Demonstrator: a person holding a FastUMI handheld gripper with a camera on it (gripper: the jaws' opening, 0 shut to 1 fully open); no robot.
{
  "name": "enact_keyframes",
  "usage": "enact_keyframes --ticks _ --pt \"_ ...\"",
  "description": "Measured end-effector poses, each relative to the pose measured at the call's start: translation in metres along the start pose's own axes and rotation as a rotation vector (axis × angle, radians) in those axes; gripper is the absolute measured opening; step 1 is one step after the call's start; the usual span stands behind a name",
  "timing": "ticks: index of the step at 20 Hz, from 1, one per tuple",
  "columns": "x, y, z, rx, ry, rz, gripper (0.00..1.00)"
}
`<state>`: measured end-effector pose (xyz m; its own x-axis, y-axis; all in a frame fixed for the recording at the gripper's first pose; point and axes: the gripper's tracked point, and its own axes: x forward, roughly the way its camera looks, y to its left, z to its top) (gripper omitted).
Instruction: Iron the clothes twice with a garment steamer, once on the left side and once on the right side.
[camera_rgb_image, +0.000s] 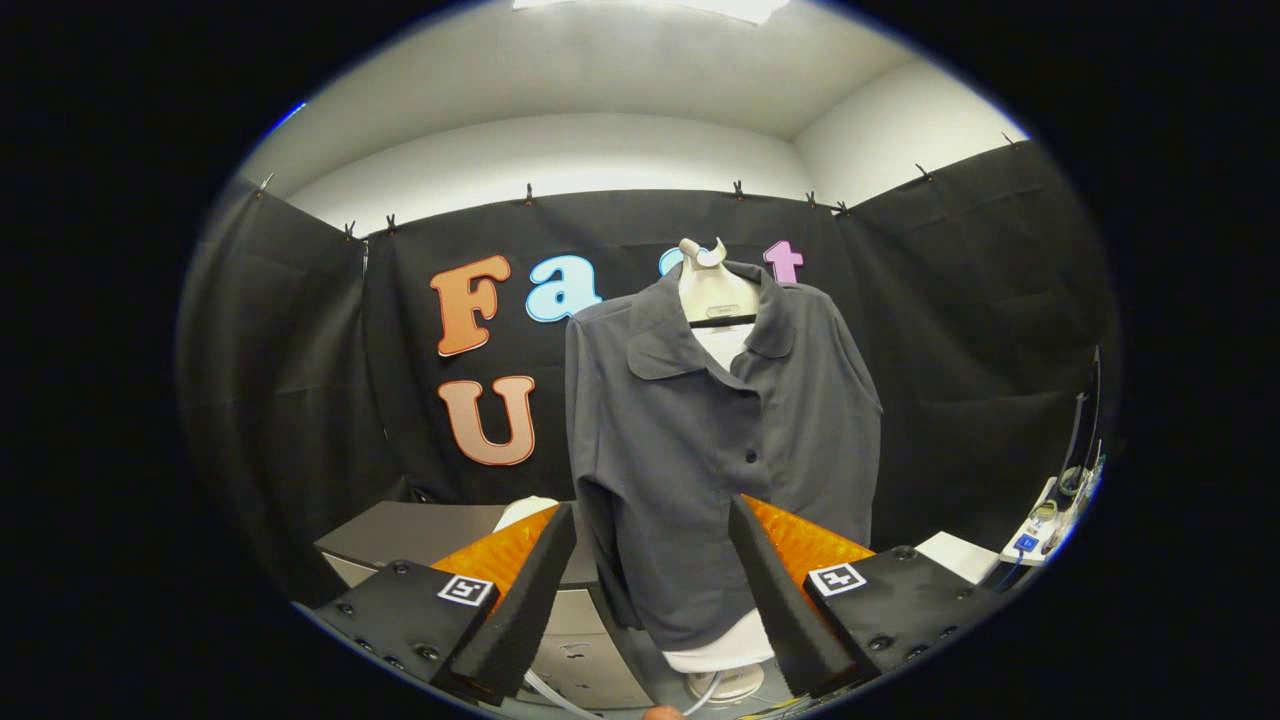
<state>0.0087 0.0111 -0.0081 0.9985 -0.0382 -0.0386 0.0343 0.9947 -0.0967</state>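
Tongs (652, 590) are held spread and empty, with one grey shirt (710, 440) hung just ahead of and between the fingers.
One shirt on one white hanger (712, 285) is counted; the cloth is judged light, soft and apt to swing; the steamer head, perhaps the white shape (525, 511) beyond the left finger, would be taken by its handle.

Cabinet (420, 535): grey, low, standing against the black cloth wall.
Power strip (1035, 525): white, lying far right, cables plugged in.
Paper sheet (957, 555): white, flat, just beside the power strip.
Ceiling light (700, 8): bright, overhead.
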Motion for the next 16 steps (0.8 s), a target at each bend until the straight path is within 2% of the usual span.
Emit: enact_keyframes --ticks 7,11,16 --pt "0.026 0.037 -0.007 0.016 0.068 0.052 0.98" --pt "0.043 0.088 -0.011 0.051 0.151 0.162 0.99" --pt "0.085 0.135 -0.033 0.037 0.264 0.225 0.99"
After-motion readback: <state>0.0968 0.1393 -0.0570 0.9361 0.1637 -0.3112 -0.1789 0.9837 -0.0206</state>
